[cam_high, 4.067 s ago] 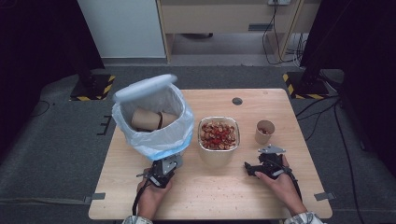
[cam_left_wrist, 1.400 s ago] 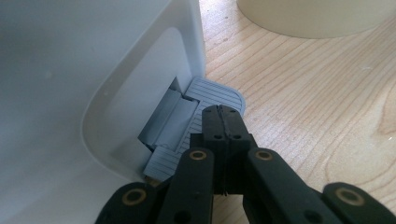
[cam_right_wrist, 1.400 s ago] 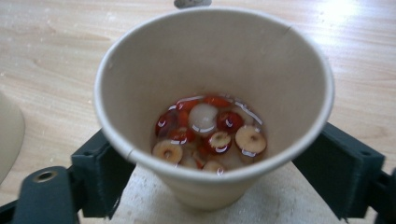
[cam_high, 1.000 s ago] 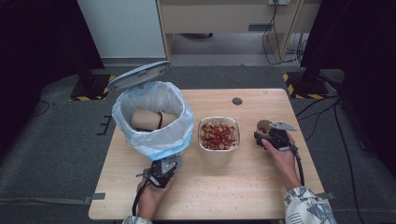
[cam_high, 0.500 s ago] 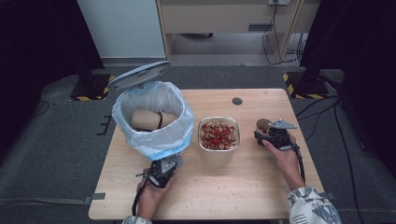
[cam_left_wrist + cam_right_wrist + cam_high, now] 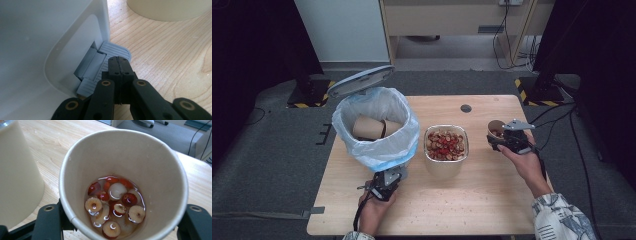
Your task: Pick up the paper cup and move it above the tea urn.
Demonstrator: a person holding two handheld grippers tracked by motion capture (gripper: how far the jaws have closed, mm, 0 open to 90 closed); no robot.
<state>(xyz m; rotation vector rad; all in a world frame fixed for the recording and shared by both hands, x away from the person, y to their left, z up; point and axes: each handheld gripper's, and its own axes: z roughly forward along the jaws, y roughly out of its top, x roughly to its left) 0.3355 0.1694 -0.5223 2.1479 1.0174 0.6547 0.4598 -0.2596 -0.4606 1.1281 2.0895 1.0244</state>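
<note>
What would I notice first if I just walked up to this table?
Probably the white bin at the table's left, its lid tipped up, a pale bag lining it and paper cups inside. Next, the bowl of red and tan fruit slices in the middle. At the right, the right tongs grip a cup with fruit slices in liquid, while the shut left tongs press the bin's pedal.

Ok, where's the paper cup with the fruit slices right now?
In the high view the paper cup is at the table's right side, between the jaws of the right gripper, just right of the bowl of slices.
</note>
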